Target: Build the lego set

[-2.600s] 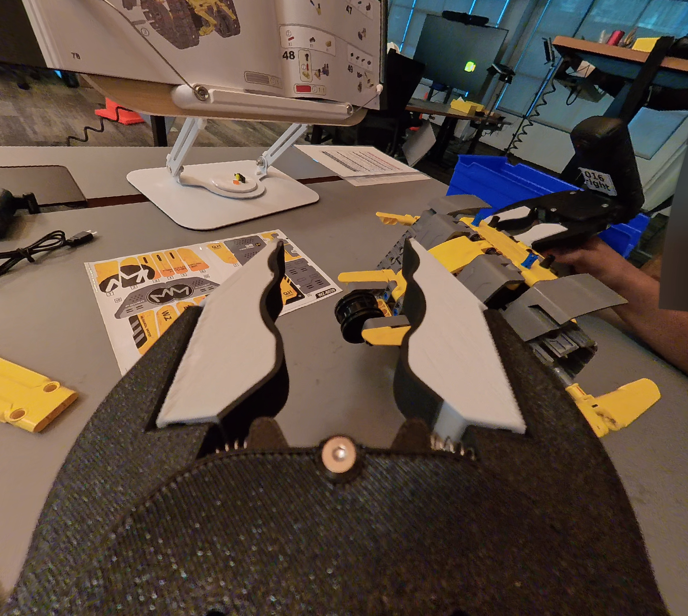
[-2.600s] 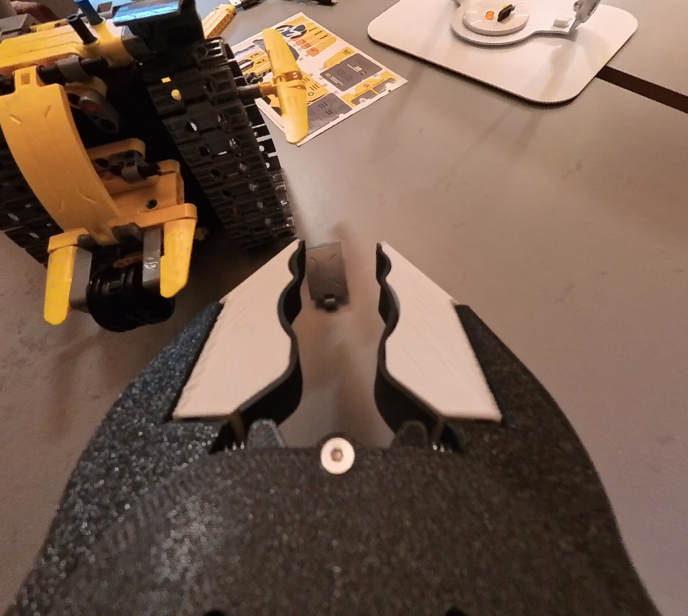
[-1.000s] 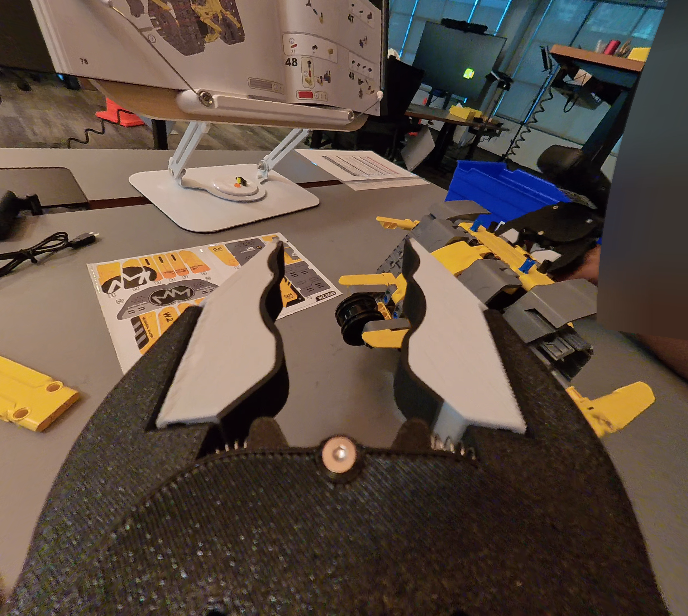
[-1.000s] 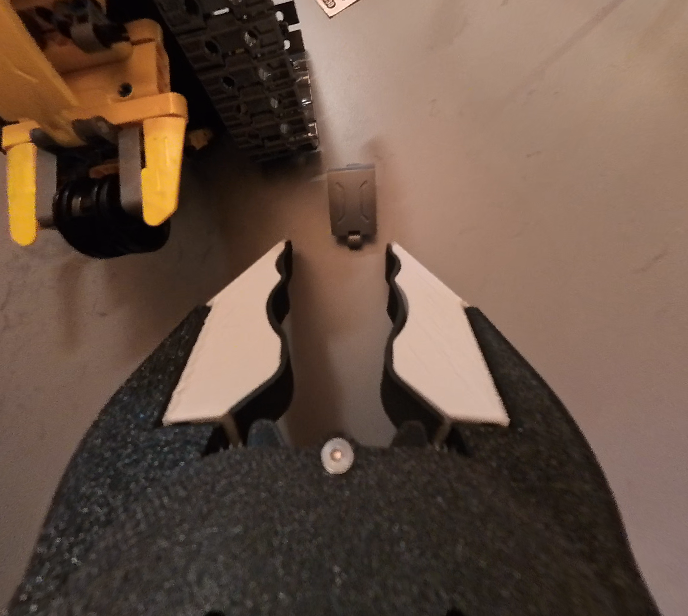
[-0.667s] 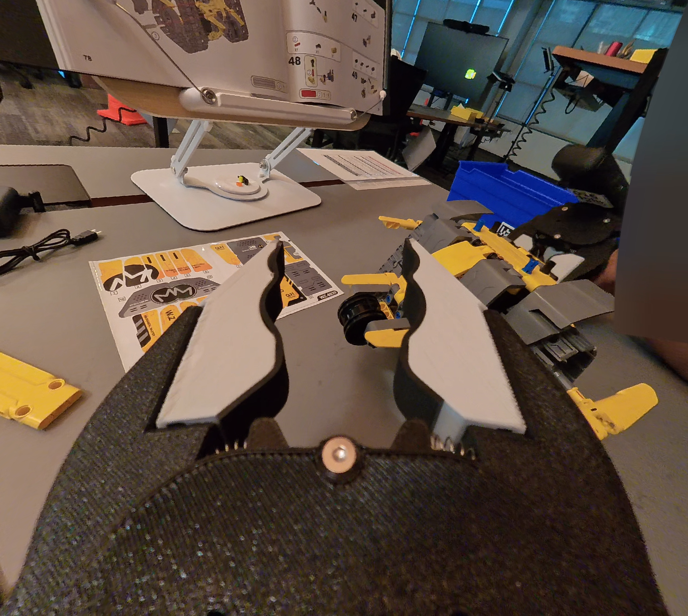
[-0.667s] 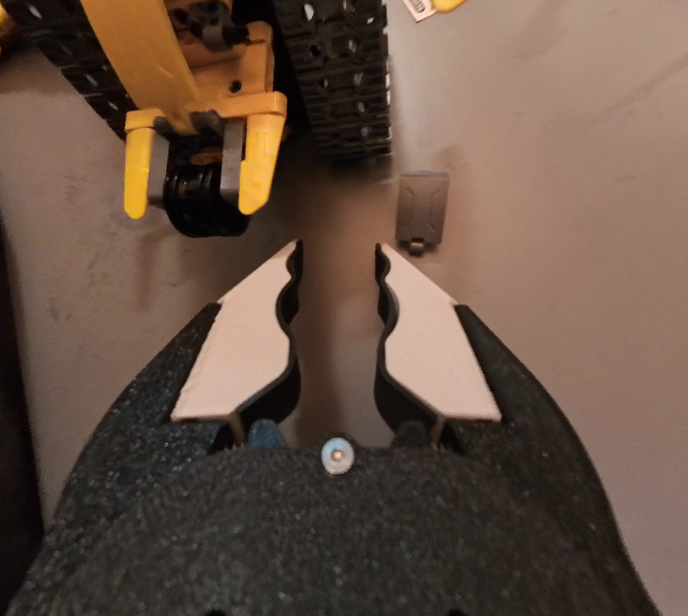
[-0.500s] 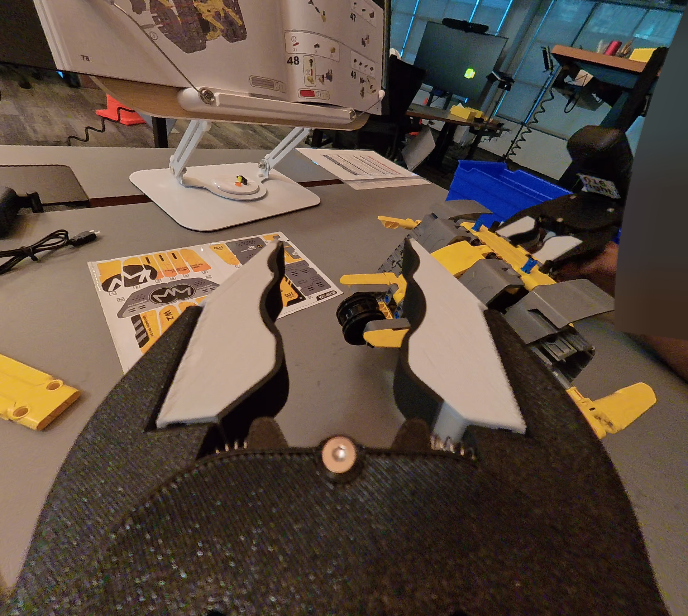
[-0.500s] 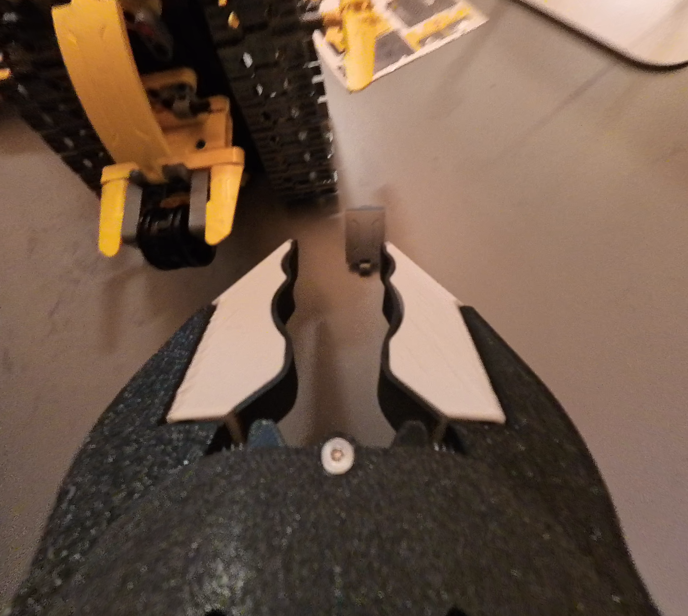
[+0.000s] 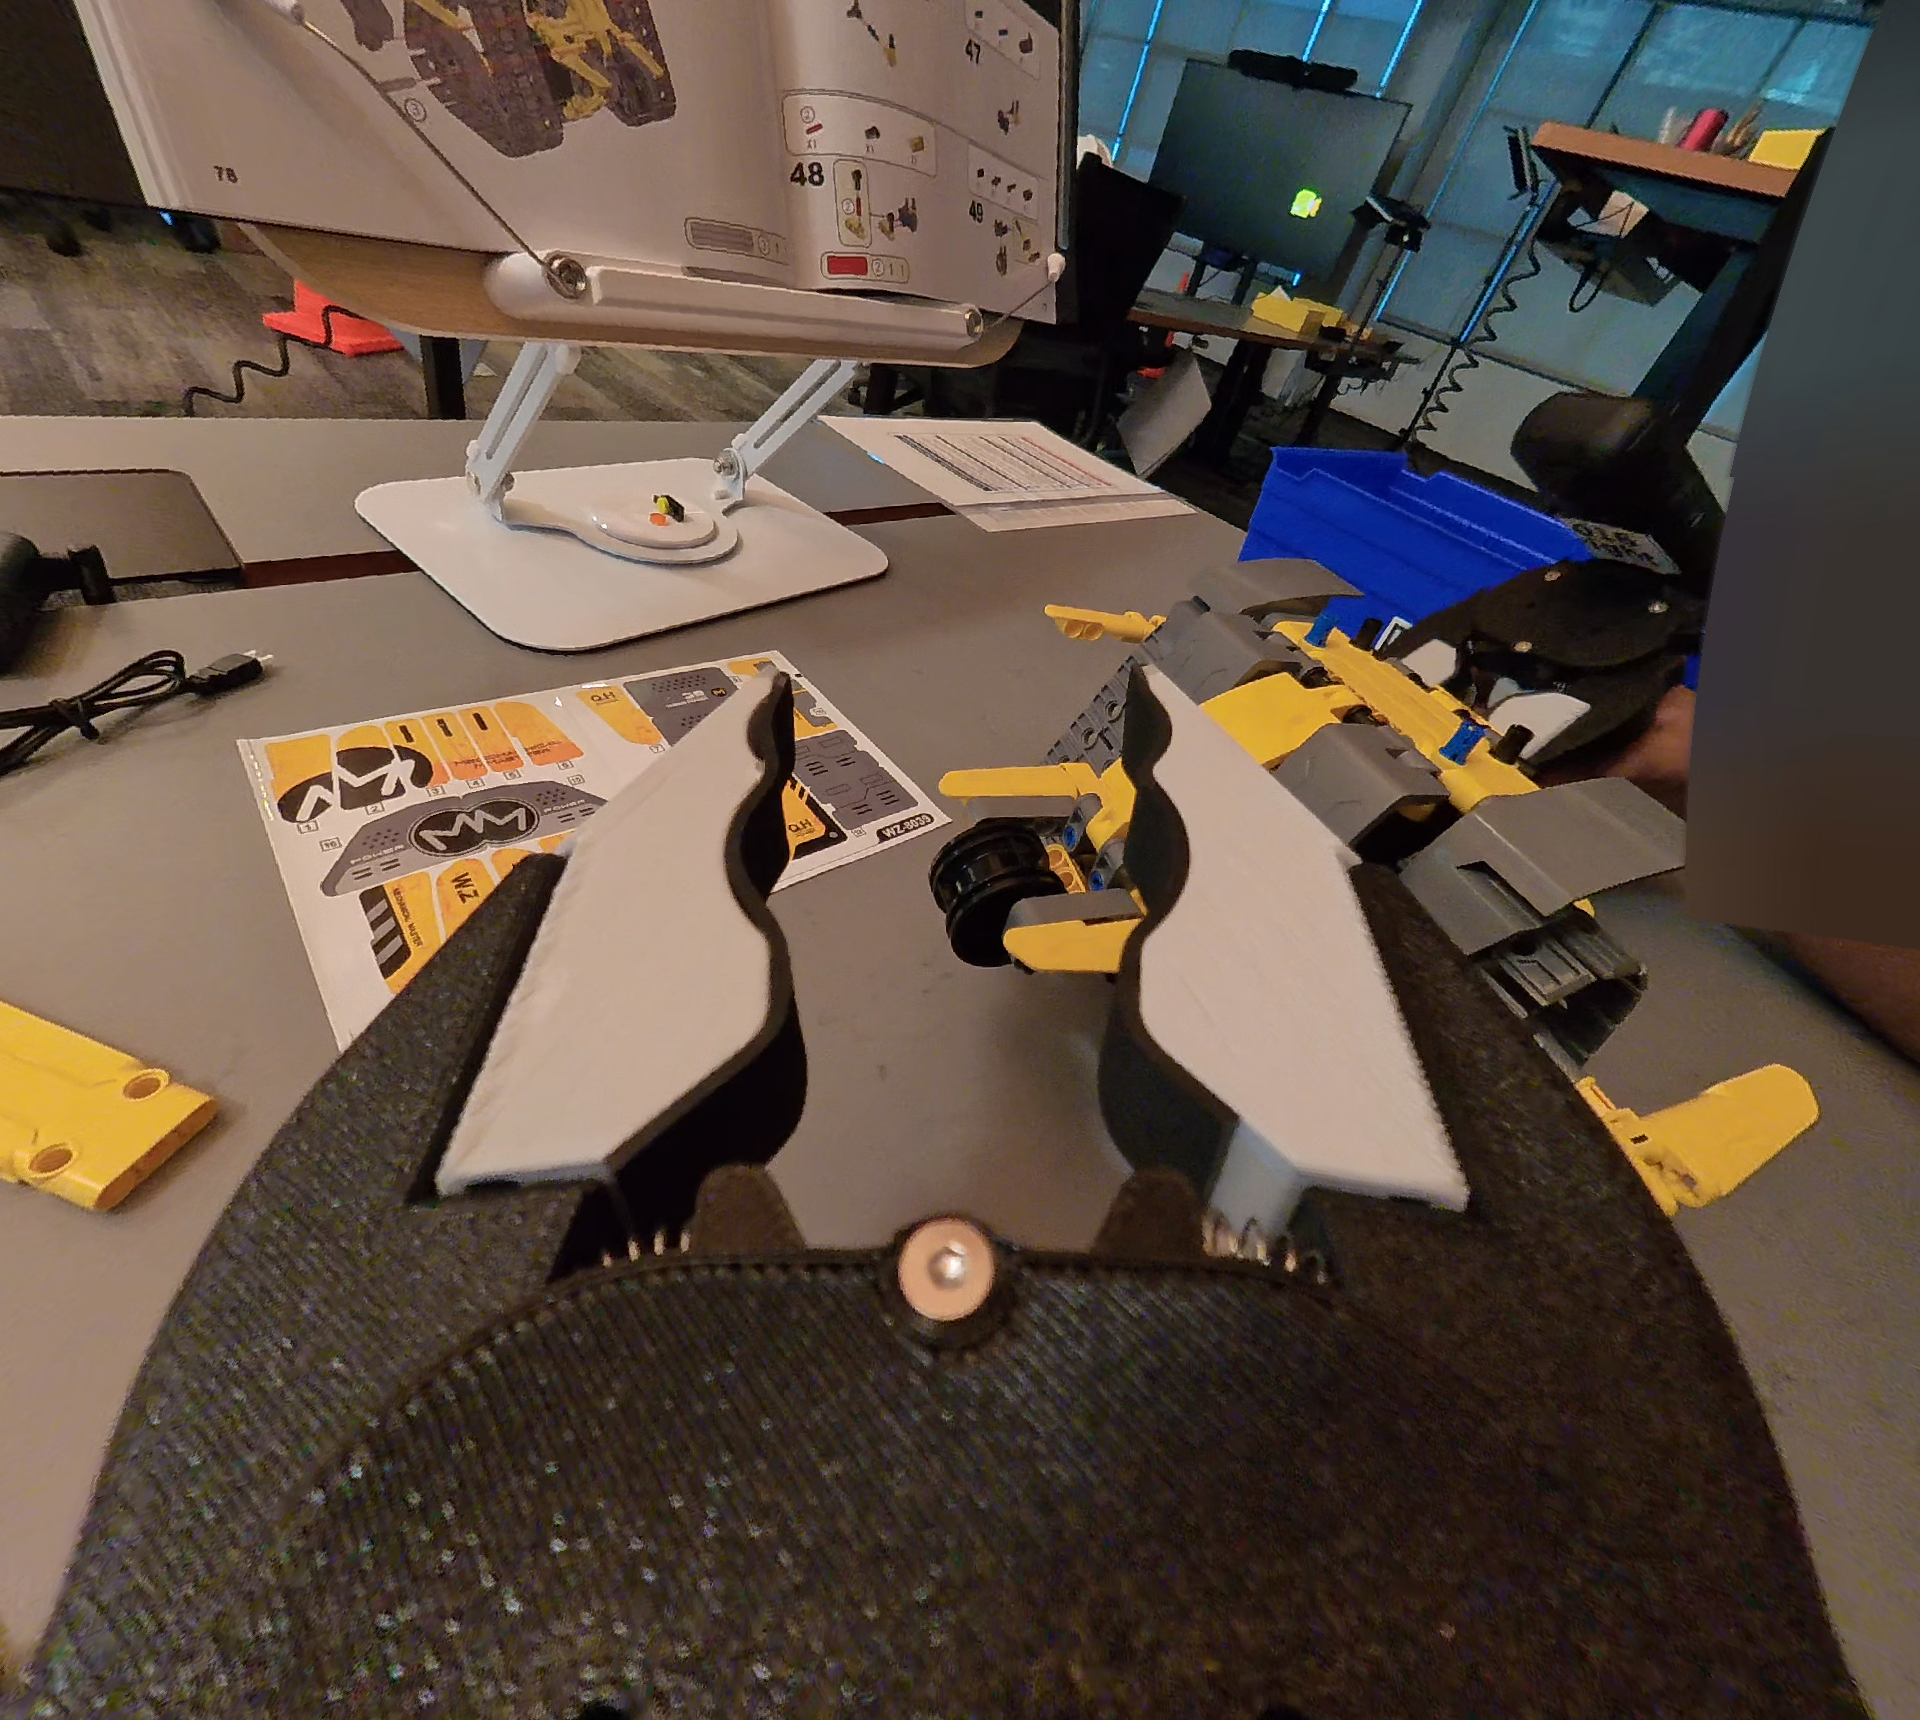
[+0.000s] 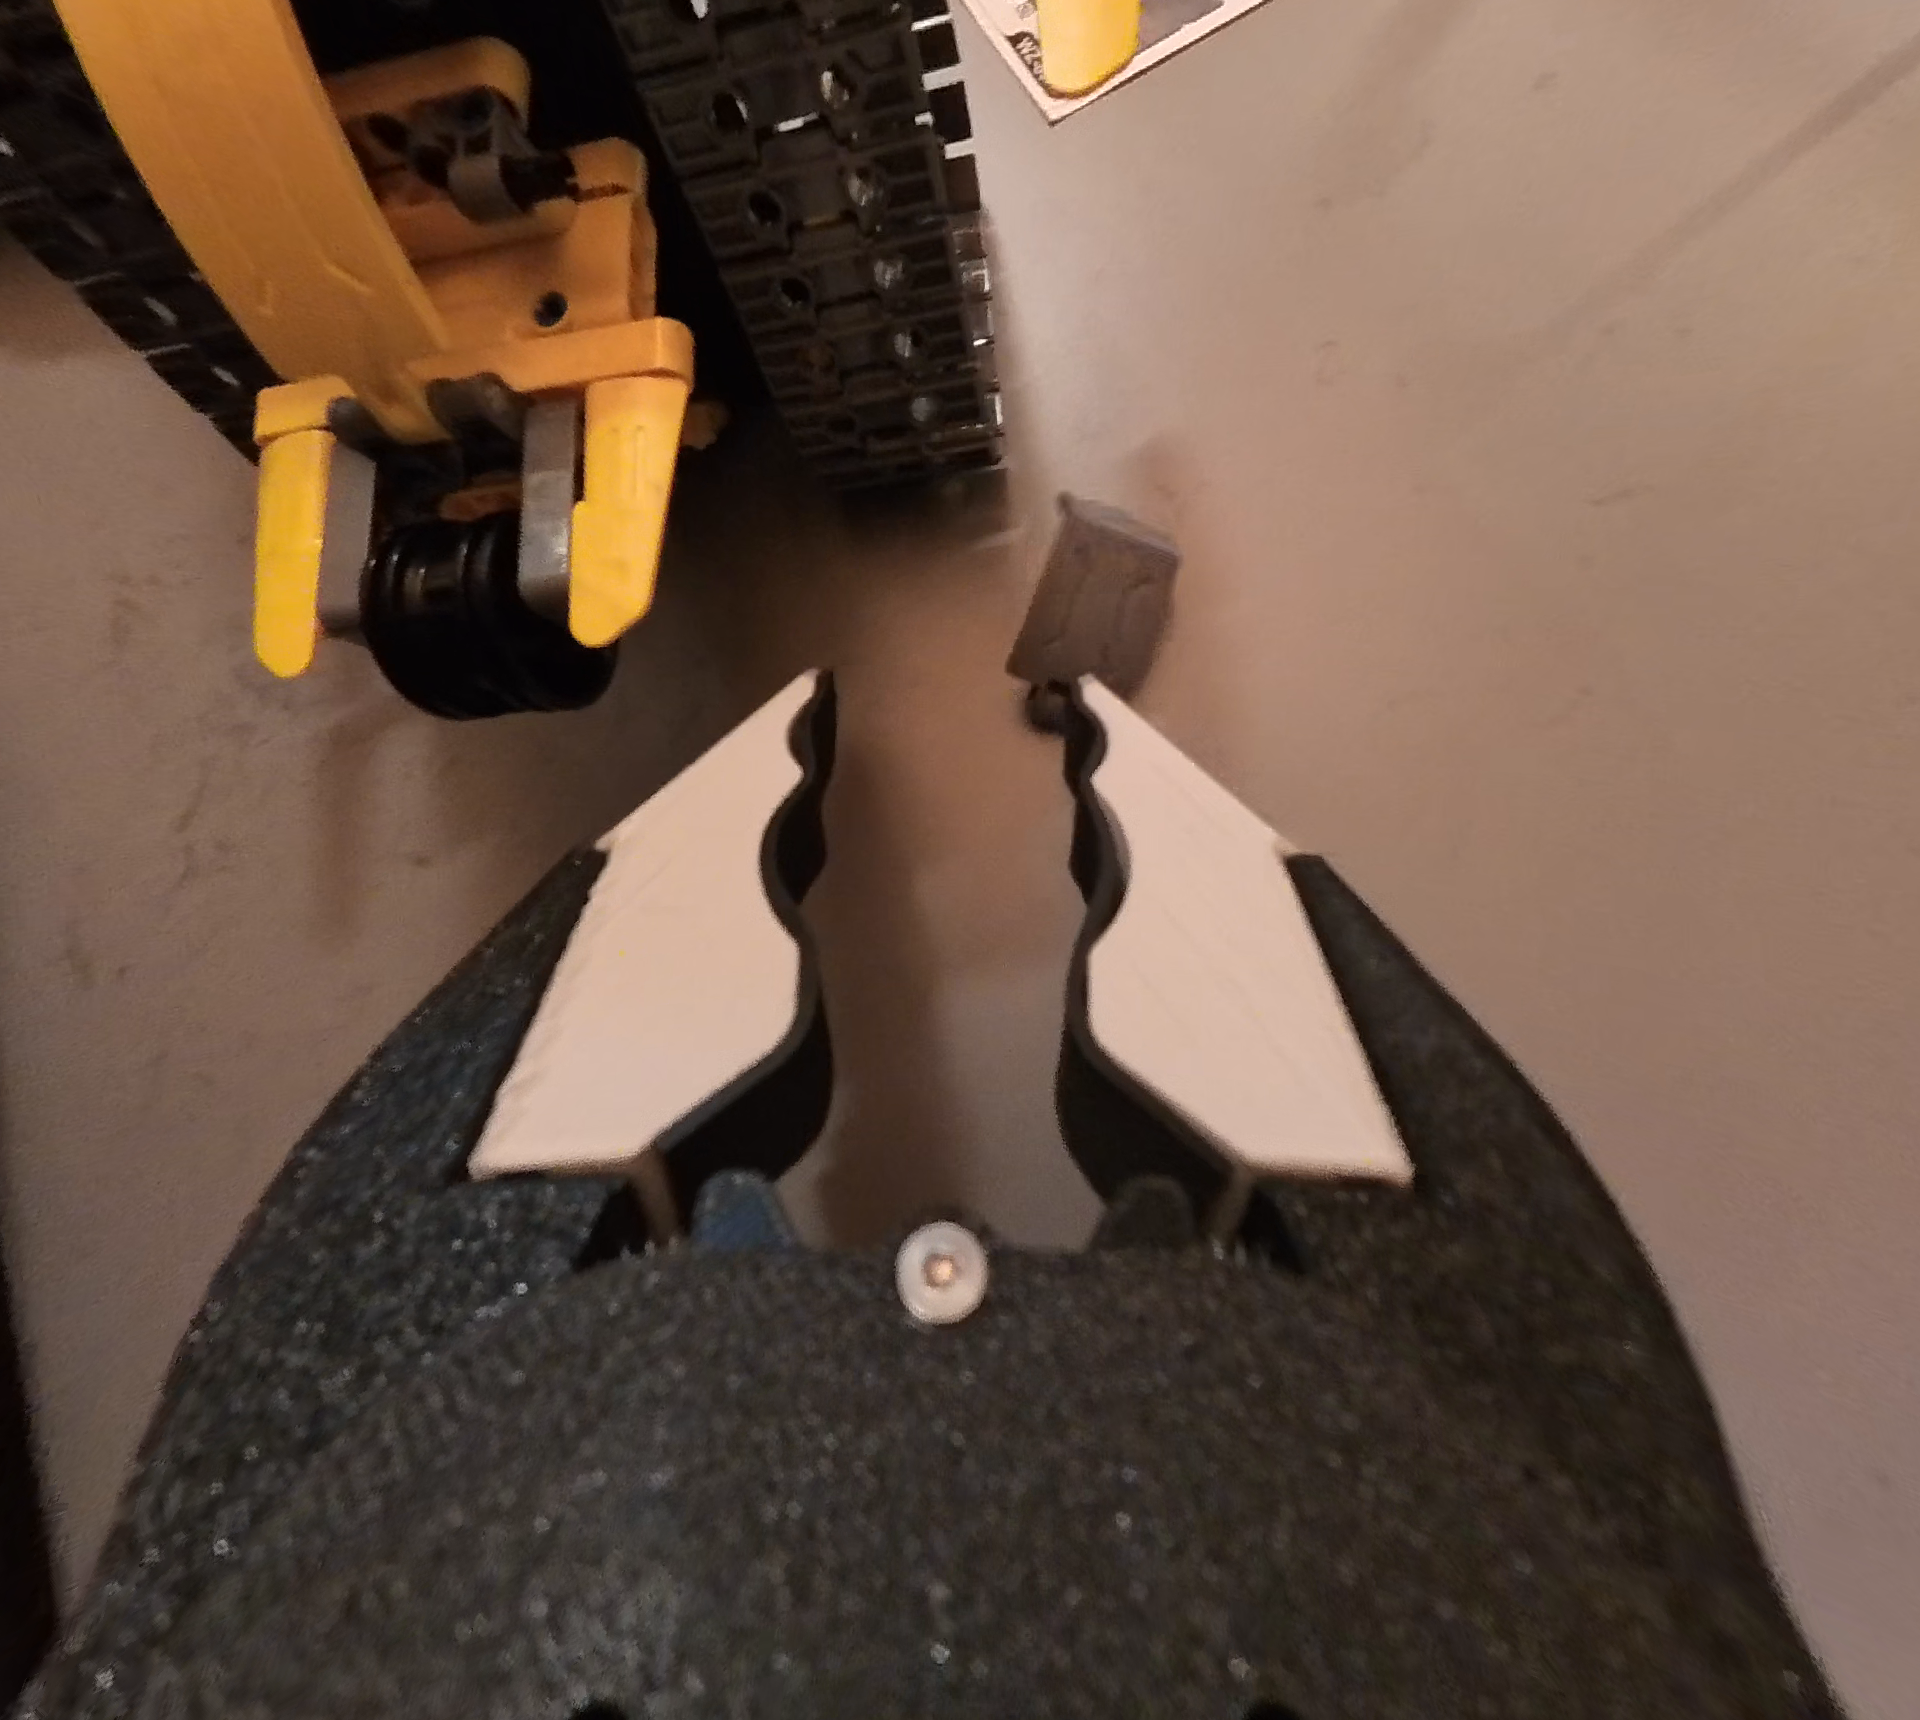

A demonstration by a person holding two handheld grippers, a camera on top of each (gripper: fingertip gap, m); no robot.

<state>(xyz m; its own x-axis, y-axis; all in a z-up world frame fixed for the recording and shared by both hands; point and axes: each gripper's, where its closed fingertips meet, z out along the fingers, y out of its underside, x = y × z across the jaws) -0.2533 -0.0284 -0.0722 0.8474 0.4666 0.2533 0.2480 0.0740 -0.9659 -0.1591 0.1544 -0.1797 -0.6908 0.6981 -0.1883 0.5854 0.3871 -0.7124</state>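
The right gripper (image 10: 945, 694) is hanging low over the grey tabletop (image 10: 1507, 527) with its jaws spread and nothing between them. A small grey plastic piece (image 10: 1096, 605) is lying just ahead of its right fingertip (image 10: 1091, 714); the picture is a little blurred there, so the two may be touching, but that cannot be told for sure. Just beyond the piece, the black track (image 10: 810, 143) of a yellow and black brick-built vehicle (image 10: 416, 216) is resting on the tabletop, its black front wheel (image 10: 468, 600) lying left of the gripper.

The left gripper (image 9: 951, 704) is hovering spread and empty, pointing at the same vehicle (image 9: 1299, 766). A sticker sheet (image 9: 499, 797) is lying flat beside it, near a white stand (image 9: 623, 548) that is holding an open instruction booklet (image 9: 520, 39). A blue bin (image 9: 1392, 527) is sitting behind the vehicle.
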